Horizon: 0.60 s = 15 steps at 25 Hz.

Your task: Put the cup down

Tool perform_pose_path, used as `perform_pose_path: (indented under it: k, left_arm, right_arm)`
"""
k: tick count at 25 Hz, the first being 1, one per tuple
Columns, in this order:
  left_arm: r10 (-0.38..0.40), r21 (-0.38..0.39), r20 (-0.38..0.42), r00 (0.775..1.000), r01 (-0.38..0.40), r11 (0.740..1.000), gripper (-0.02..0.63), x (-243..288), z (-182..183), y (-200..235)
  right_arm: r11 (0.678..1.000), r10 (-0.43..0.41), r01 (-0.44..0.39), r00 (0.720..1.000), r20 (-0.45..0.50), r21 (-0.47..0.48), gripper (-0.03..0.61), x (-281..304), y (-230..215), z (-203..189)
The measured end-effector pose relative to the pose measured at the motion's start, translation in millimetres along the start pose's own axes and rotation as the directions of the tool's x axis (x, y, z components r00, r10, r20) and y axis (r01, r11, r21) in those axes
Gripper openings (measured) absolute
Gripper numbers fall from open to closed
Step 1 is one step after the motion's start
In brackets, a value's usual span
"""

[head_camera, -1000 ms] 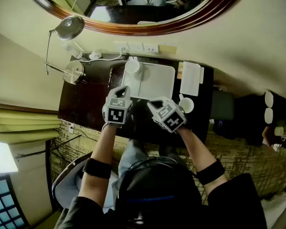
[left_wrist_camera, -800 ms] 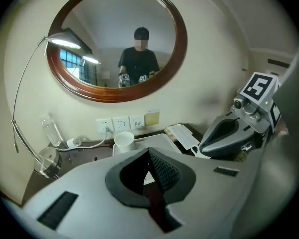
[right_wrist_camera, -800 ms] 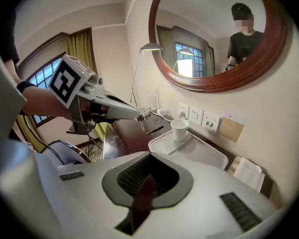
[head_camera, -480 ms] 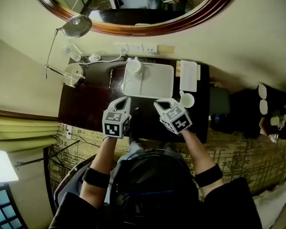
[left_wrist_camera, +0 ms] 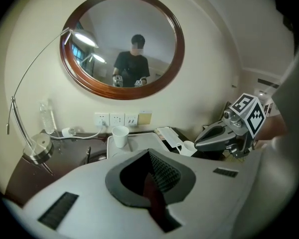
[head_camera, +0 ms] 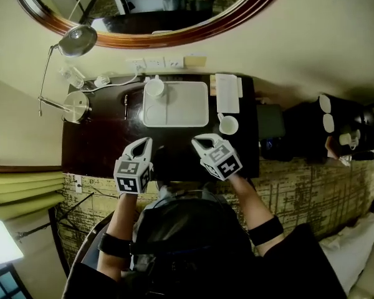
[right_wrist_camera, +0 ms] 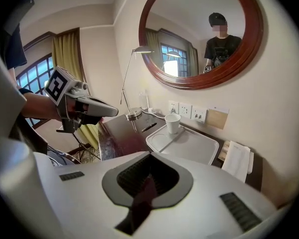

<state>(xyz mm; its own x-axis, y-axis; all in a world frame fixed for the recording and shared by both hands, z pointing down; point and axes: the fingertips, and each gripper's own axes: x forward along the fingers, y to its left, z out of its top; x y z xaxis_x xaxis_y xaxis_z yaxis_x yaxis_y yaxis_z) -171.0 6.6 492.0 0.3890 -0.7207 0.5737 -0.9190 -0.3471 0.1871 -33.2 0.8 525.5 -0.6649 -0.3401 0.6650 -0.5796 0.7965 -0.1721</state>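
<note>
A white paper cup (head_camera: 154, 87) stands upright on the far left corner of a white tray (head_camera: 182, 108) on the dark desk. It also shows in the left gripper view (left_wrist_camera: 120, 136) and the right gripper view (right_wrist_camera: 172, 123). My left gripper (head_camera: 145, 143) hovers over the desk's near edge, shut and empty. Beside it my right gripper (head_camera: 197, 141) is also shut with nothing held. Both are well short of the tray. In each gripper view the closed jaws fill the foreground, the left gripper (left_wrist_camera: 150, 157) and the right gripper (right_wrist_camera: 149, 158).
A small white handled cup (head_camera: 227, 125) sits right of the tray, and a folded paper pad (head_camera: 226, 93) lies behind it. A desk lamp (head_camera: 75, 101), a pen (head_camera: 125, 98) and a plugged-in cable occupy the left. A round mirror (head_camera: 143, 11) hangs above the wall sockets (head_camera: 154, 62).
Both grippers have drawn back from the tray toward the desk's near edge, the left one further. The cup has stayed in place on the tray.
</note>
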Motion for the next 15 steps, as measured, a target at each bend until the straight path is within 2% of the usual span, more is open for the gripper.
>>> perform_pose_path:
  k: [11,15]
  left_arm:
    - [-0.021,0.038,-0.015,1.000,0.022,0.999,0.002,2,-8,-12]
    - [-0.048,0.046,-0.031,0.998,0.049,0.998,0.002,9,-11,-24]
  right_arm:
    - [0.999,-0.035,0.035,0.999,-0.031,0.000,0.006,-1,-9,-16]
    - [0.997,-0.072,0.072,0.997,-0.025,0.012,0.006,-6,-22,-20]
